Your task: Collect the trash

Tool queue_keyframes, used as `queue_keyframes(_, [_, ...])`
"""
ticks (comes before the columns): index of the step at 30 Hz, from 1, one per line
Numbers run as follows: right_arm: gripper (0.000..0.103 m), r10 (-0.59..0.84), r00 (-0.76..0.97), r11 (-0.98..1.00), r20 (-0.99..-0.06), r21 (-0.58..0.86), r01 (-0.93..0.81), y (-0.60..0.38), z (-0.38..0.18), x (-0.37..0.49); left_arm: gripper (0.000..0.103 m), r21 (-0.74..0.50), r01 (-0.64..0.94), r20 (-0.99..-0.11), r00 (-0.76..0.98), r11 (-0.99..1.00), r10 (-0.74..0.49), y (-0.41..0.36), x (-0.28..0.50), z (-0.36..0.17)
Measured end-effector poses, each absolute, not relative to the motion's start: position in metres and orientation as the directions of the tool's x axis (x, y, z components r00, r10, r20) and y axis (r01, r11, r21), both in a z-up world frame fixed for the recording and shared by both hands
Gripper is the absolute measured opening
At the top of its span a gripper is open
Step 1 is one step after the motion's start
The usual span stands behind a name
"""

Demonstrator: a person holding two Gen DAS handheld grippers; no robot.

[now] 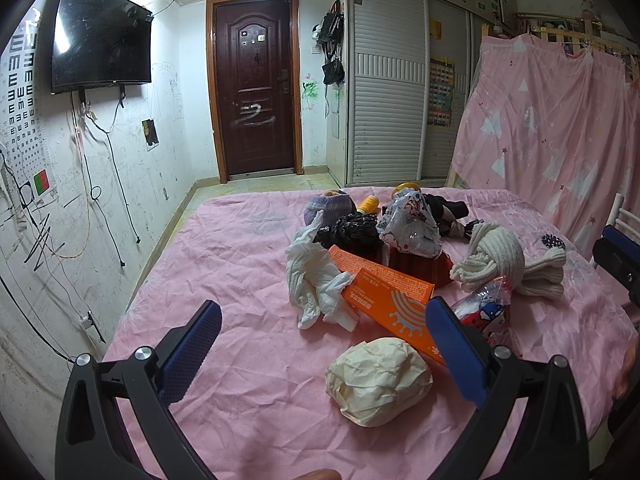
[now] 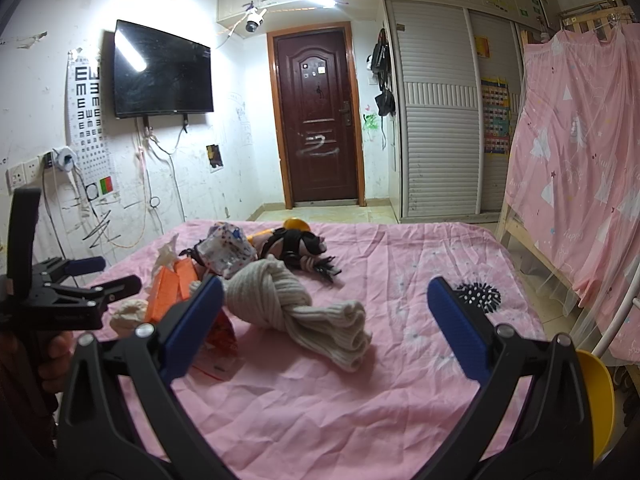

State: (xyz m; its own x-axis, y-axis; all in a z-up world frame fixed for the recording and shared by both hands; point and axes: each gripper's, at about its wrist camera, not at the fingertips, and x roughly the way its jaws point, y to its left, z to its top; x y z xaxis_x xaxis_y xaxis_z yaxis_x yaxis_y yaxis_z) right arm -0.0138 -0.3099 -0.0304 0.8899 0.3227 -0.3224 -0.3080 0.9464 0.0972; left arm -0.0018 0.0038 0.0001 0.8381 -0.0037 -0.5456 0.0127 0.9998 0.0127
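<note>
Pink bed (image 1: 248,360) had bare sheet on its near-left half; trash clustered center-right. Left gripper (image 1: 324,340) hovered low, fingers wide apart, over one crumpled paper ball (image 1: 378,380), beside one orange box (image 1: 388,300) and one white tissue (image 1: 316,276). Right gripper (image 2: 326,320) hovered with fingers spread, empty, near one knotted cream scarf (image 2: 296,304).

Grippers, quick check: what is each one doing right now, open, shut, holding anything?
Left tool: open, holding nothing, above the crumpled paper ball.
Right tool: open, holding nothing, facing the knotted cream knit.
</note>
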Motion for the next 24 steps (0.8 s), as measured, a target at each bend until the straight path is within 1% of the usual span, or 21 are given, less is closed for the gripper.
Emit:
queue_keyframes(21, [0.099, 0.323, 0.890, 0.946, -0.323, 0.096, -0.308, -0.3094, -0.0305, -0.0139, 0.095, 0.015, 0.014, -0.547, 0.837, 1.000, -0.004, 0.0032, -0.0006, -0.0017])
queue_keyframes(24, [0.099, 0.334, 0.880, 0.942, -0.336, 0.098, -0.320, -0.3089, -0.0308, -0.0124, 0.094, 0.007, 0.022, -0.555, 0.832, 1.000, -0.015, 0.0055, 0.0000, -0.0030])
